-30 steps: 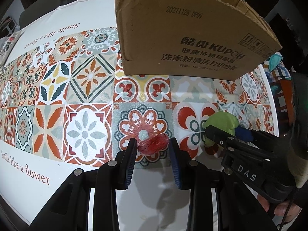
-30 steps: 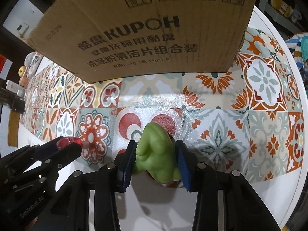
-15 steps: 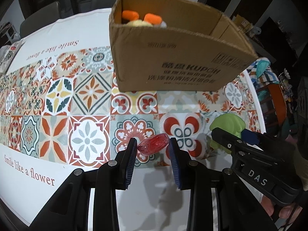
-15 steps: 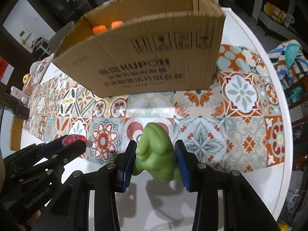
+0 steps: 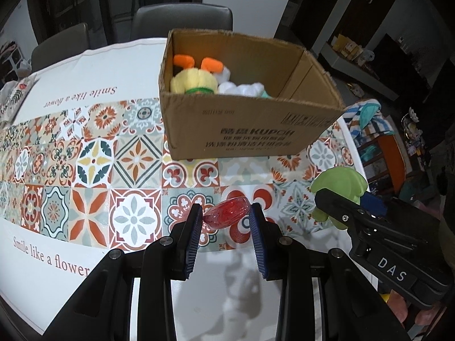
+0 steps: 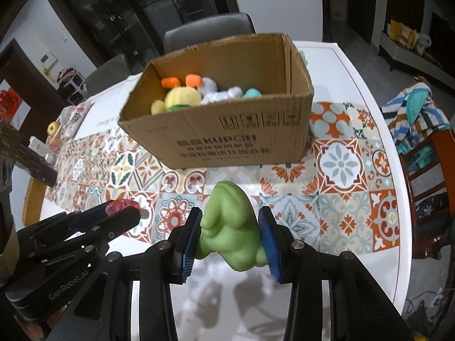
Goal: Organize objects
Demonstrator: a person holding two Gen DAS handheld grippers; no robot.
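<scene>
Patterned tiles in orange, teal and cream covered the tablecloth (image 5: 93,170) of a white round table (image 6: 366,105), with dark cabinets and grey chairs (image 5: 182,20) filling the upper part of both frames. An open cardboard box (image 5: 241,130) stood on the cloth in the upper centre of the left wrist view, its printed side facing the cameras. Inside it, toward the left end, lay a yellow plush toy (image 5: 194,81) with orange parts, and beside that a white plush (image 5: 241,88); from the right wrist view a small teal item (image 6: 252,93) showed just to the right of the white one. At lower centre of the left wrist view, the left gripper (image 5: 226,220) had its blue-padded jaws closed narrowly on a red translucent piece (image 5: 227,217), which sat tilted between the pads and was held above the cloth, short of the box. At lower centre of the right wrist view, the right gripper (image 6: 230,227) clamped a green soft toy (image 6: 229,224) between its pads, the jaws spread about as wide as the toy's body, its upper end pointing toward the box. The two tools were side by side: the green toy appeared at the right edge of the left wrist view (image 5: 338,187), the red piece at the lower left of the right wrist view (image 6: 121,206). A striped cloth (image 6: 412,110) hung over a wooden chair at the right edge, off the table.
</scene>
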